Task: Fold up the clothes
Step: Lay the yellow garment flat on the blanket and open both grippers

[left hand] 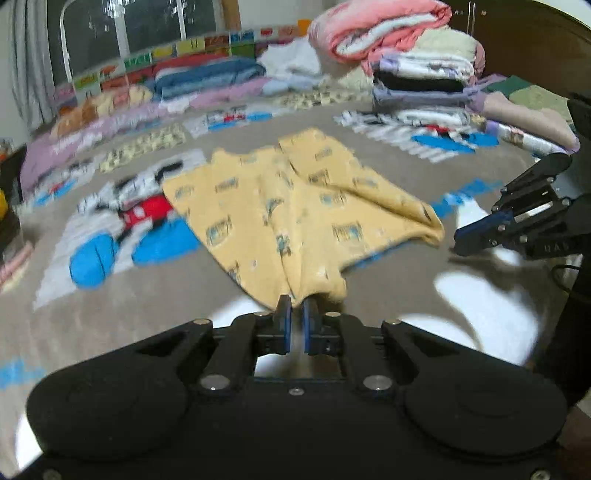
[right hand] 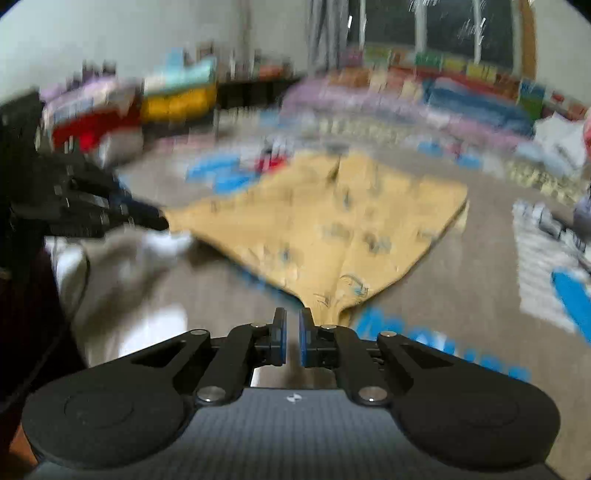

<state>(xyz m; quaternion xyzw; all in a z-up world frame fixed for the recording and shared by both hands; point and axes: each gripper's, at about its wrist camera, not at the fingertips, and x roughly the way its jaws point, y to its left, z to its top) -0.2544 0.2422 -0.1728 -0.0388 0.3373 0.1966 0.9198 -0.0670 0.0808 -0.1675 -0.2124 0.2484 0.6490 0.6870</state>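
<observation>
- My left gripper (left hand: 296,306) has its blue pads pressed together on a corner of the yellow printed garment (left hand: 295,206), the cloth bunching right at the fingertips.
- My right gripper (right hand: 292,319) is nearly closed on another corner of the same garment; the cloth meets its right pad, though blur keeps me from seeing how much is caught.
- In the left wrist view the right gripper sits off to the right, low over the blanket (left hand: 110,314), its tips close to the garment's edge.
- The garment lies spread and creased on the grey cartoon-print blanket, fanning away from both grippers.
- A white cloth (left hand: 480,306) lies on the blanket near the grippers.
- Farther back a stack of folded bedding (left hand: 417,70) stands at the right, with a pink quilt on top.
- A window (left hand: 140,22) is behind it all.
</observation>
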